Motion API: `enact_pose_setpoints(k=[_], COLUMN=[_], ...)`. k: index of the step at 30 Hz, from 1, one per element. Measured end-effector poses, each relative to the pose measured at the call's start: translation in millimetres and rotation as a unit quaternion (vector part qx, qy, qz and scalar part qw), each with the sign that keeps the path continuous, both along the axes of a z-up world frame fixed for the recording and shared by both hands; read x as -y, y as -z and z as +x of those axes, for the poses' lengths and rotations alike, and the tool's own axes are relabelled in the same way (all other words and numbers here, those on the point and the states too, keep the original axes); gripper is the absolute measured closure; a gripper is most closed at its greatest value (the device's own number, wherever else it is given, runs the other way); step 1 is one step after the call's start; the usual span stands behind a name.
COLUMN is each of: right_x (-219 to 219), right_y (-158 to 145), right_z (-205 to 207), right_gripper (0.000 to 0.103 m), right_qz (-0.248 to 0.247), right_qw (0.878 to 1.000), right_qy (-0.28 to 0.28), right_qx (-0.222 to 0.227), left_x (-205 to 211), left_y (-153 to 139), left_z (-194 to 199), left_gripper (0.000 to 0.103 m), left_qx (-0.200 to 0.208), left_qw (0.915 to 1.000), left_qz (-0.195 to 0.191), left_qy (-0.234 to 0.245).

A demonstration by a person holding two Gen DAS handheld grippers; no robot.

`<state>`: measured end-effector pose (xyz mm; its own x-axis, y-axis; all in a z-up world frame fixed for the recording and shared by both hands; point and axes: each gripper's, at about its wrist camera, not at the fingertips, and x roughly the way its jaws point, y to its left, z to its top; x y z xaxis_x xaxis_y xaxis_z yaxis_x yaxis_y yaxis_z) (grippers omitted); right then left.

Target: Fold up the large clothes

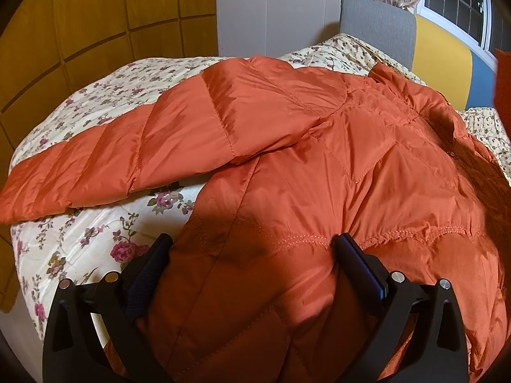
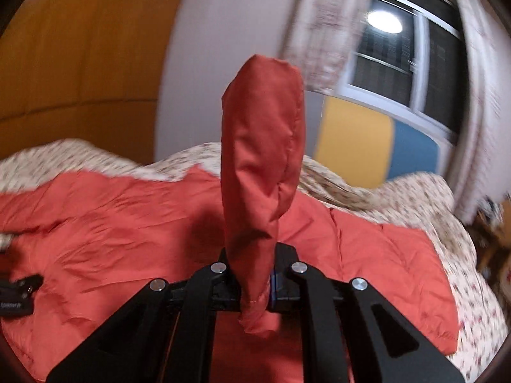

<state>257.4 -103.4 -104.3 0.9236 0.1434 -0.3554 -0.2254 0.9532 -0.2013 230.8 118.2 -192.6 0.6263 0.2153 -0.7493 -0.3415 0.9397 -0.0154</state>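
Observation:
An orange quilted down jacket (image 1: 335, 146) lies spread on a floral bed, one sleeve (image 1: 127, 150) stretched out to the left. My left gripper (image 1: 252, 242) is open, its jaws wide apart astride the jacket's lower part near the hem, fabric bulging between them. In the right wrist view my right gripper (image 2: 255, 274) is shut on a fold of the jacket (image 2: 262, 159), which stands up in front of the camera, lifted above the rest of the jacket (image 2: 111, 223) on the bed.
The bed has a floral quilt (image 1: 95, 242) and a grey headboard (image 1: 377, 28). Wooden wardrobe doors (image 1: 80, 16) stand at the left. A window with curtains (image 2: 415, 48) and a yellow and blue wall panel (image 2: 367, 140) are at the right. The bed's left edge drops off.

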Motion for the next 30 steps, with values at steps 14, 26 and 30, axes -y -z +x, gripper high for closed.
enact_pose_setpoints(k=[14,26,30], right_x=[-92,11,97], right_y=[82,3,-19], right_z=[28,-18,-10], right_gripper=[0.084,0.025,0.039], right_qz=[-0.196,-0.005,0.110], right_qw=[0.967,0.987,0.991], right_qy=[-0.126,-0.134,-0.046], right_qx=[-0.107,-0.085,-0.062], left_x=[2,1,3], left_y=[0,0,0], left_z=[0,0,0], left_gripper=[0.003,0.003,0.003], left_qx=[0.003,0.002,0.001], left_qw=[0.9999,1.0000,0.9999], left_qz=[0.011,0.008,0.014], left_qy=[-0.005,-0.005,-0.006])
